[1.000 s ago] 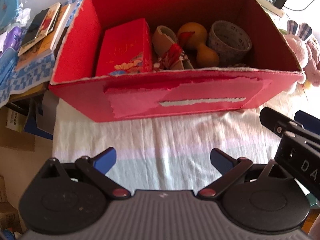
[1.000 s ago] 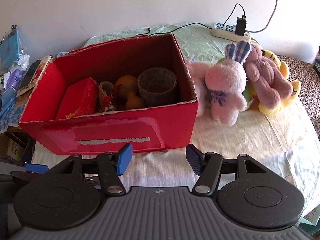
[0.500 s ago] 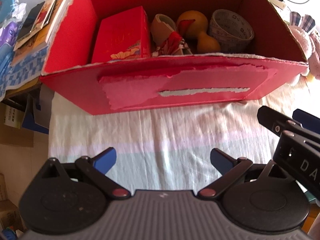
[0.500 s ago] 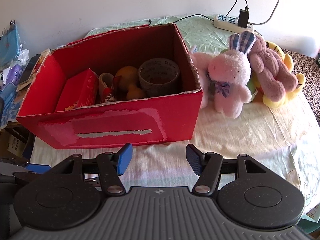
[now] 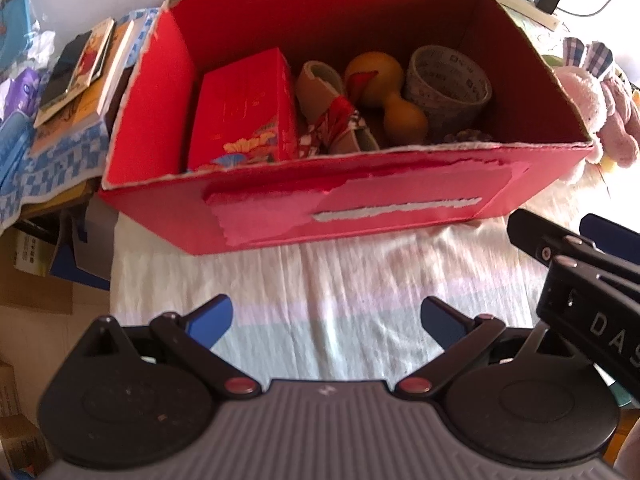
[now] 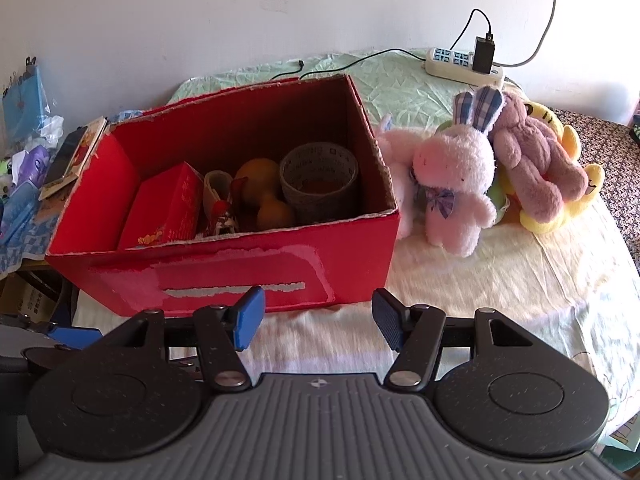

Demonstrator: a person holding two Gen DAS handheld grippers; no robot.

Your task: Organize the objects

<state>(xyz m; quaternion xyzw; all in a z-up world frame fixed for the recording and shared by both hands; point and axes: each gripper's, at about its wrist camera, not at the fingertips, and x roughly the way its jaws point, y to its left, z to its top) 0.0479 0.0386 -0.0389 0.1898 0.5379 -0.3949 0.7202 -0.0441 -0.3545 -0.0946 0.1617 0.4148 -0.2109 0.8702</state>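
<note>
Torn-edged red cardboard box (image 6: pixel 224 272) holds a gourd (image 6: pixel 264 196); fluffy pink rabbit (image 6: pixel 456 184) beside it.

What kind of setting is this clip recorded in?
Most likely a lived-in home room: a cloth-covered table against a plain wall carries plush toys, a red cardboard box of household odds and ends, and a power strip.

One red cardboard box (image 6: pixel 224 276) holding five items; three plush toys (image 6: pixel 460 184) beside it; one power strip (image 6: pixel 460 66).
</note>
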